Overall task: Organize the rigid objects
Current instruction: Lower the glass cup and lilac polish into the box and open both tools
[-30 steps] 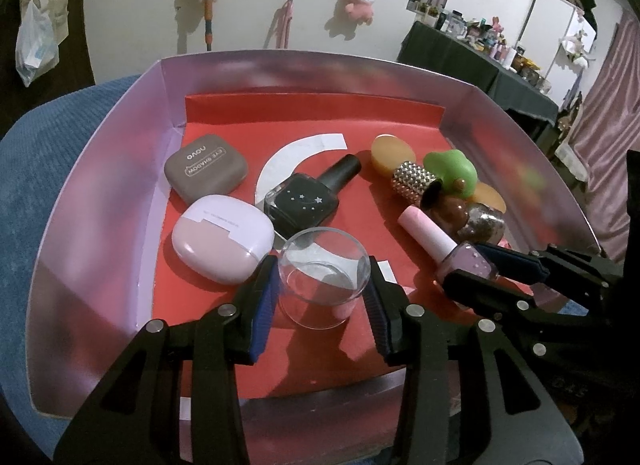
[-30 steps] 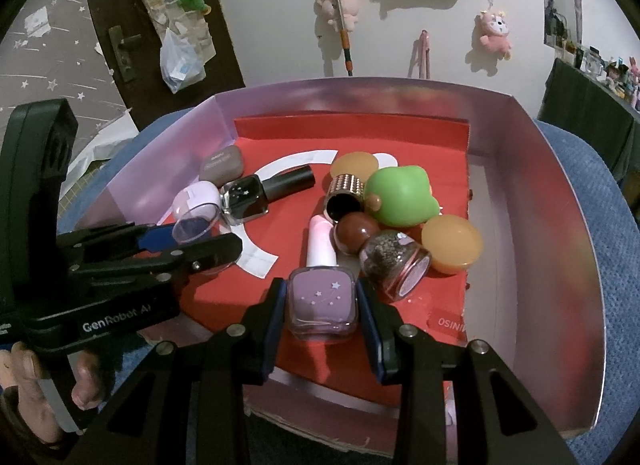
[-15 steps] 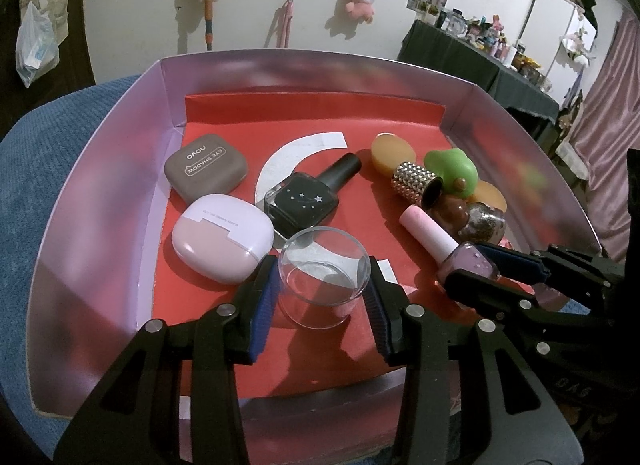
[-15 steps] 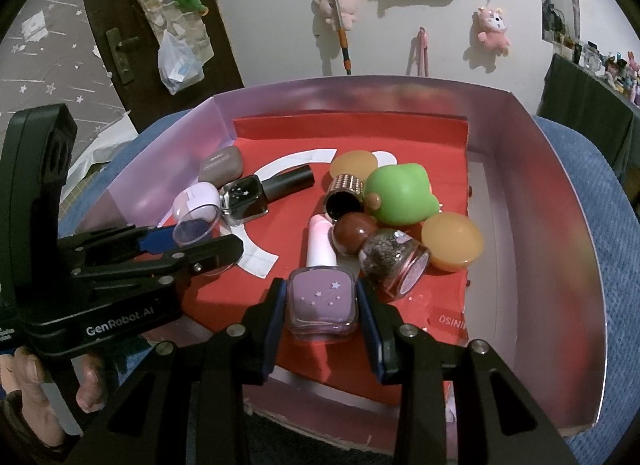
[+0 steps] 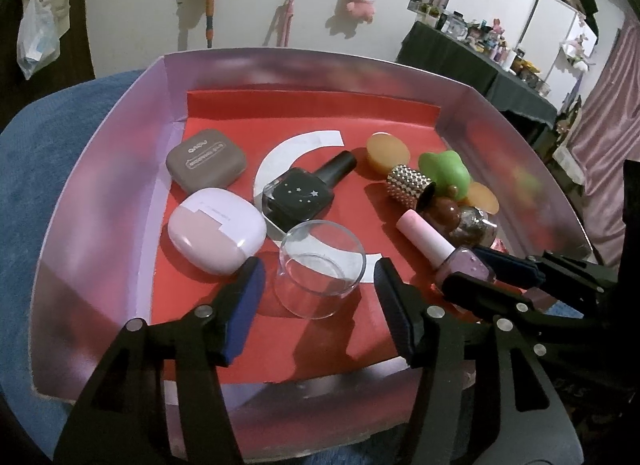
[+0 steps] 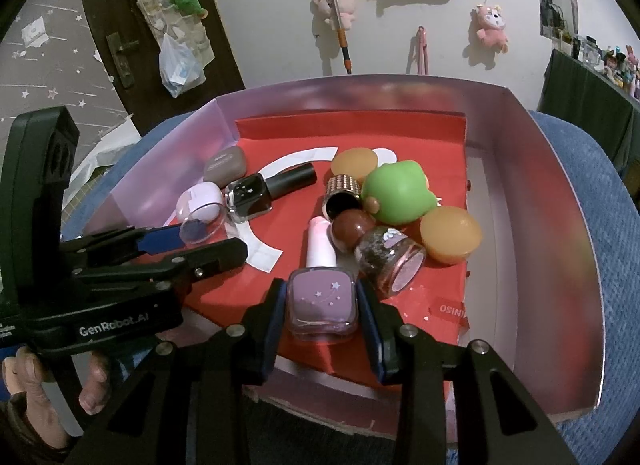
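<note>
Left wrist view is showing the clear glass cup (image 5: 320, 269) standing upright on the red liner of the tray (image 5: 100, 169), between the pads of the left tongs (image 5: 318, 297), which have just been spreading and are now clear of its sides, so it appears set down near the lilac case (image 5: 216, 231) and black polish bottle (image 5: 300, 195). Beside it, the right tongs (image 6: 322, 307) are pinching the purple polish bottle (image 6: 322, 301) by its flat sides, its pink cap pointing toward the green toy (image 6: 398, 193) and amber discs, probably steadying it for sorting.
</note>
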### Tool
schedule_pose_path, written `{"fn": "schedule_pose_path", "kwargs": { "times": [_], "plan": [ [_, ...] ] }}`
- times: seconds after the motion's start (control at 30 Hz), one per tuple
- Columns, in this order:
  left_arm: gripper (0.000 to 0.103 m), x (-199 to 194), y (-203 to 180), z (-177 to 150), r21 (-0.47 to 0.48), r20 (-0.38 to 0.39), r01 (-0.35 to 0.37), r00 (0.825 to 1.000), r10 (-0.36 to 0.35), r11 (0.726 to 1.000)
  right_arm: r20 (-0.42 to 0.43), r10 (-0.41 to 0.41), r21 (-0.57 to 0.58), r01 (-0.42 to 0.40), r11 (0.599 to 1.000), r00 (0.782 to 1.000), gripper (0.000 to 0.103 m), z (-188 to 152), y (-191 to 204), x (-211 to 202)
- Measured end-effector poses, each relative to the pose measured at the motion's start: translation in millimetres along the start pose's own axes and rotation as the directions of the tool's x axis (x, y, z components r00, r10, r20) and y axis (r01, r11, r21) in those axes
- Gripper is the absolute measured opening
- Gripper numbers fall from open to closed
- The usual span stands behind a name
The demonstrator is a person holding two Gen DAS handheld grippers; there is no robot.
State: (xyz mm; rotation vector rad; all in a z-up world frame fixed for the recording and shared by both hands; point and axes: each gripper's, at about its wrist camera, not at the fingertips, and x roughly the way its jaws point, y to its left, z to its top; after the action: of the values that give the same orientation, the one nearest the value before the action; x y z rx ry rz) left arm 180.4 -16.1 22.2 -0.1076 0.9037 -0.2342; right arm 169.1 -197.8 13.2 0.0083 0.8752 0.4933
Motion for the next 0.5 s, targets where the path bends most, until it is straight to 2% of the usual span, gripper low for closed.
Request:
{"fn": "schedule_pose_path", "kwargs": {
  "times": [0.2,0.33,0.5],
  "plan": [
    [0.056,-4.9,0.3,-2.1,-0.005,0.009,-0.01,1.0,0.01,1.0,0.011,0.007,0.004,-0.007,1.0,1.0,0.04,-0.8,1.3,-5.5],
    [0.056,-9.3,-1.1,-2.5,0.0,0.017,-0.024,1.0,0.024,1.0,0.042,-0.003,-0.005,0.003,1.0,0.999,0.053,0.6,5.8,-15.3],
    [0.059,-18.5,-3.1,-4.9,0.004,0.038,-0.042,0.998,0.041,0.999,0.058,-0.006,0.005,0.005,1.0,0.998,0.054,0.4,6.2,-23.3]
  ]
}}
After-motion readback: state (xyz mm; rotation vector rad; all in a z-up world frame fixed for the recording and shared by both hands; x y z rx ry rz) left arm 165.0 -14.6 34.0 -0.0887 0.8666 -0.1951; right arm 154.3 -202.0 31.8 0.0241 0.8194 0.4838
